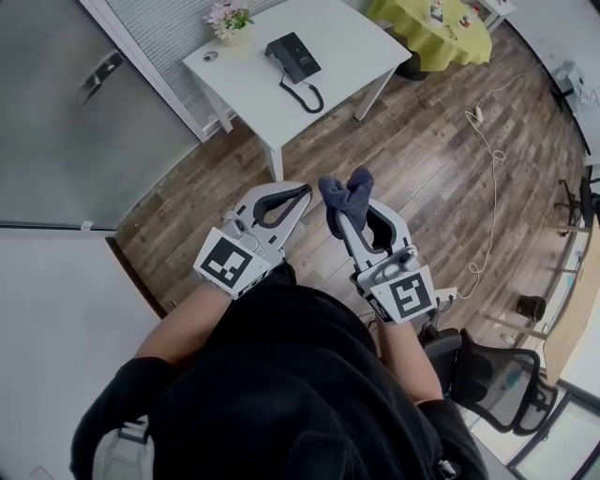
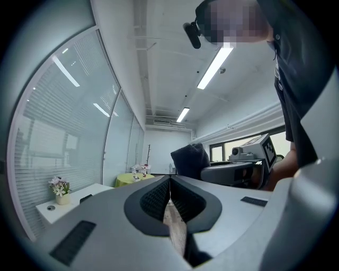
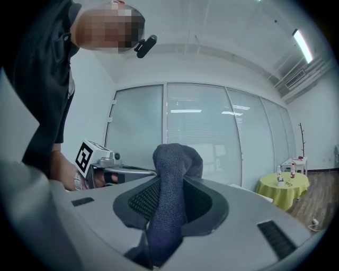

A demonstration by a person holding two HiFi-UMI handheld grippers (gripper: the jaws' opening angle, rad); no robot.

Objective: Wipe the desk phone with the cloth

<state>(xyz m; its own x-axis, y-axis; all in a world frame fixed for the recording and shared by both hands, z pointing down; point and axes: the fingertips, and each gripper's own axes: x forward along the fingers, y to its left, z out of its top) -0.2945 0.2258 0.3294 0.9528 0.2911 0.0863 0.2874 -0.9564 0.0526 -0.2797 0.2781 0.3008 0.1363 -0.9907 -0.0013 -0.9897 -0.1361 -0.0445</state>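
Well short of the desk (image 1: 347, 47), where the desk phone (image 1: 292, 54) sits near the middle, the right gripper (image 1: 343, 212) pinches the dark cloth (image 1: 345, 195) and the left gripper (image 1: 302, 191) shows jaws meeting on nothing, so the approach looks unfinished and the next move calls for carrying the cloth forward onto the phone.

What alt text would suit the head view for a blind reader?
A person in black, seen from above, holds two grey tongs: the right tongs clamp a dark blue cloth, the left tongs are shut and empty. Ahead, a white table carries a black desk phone and potted flowers.
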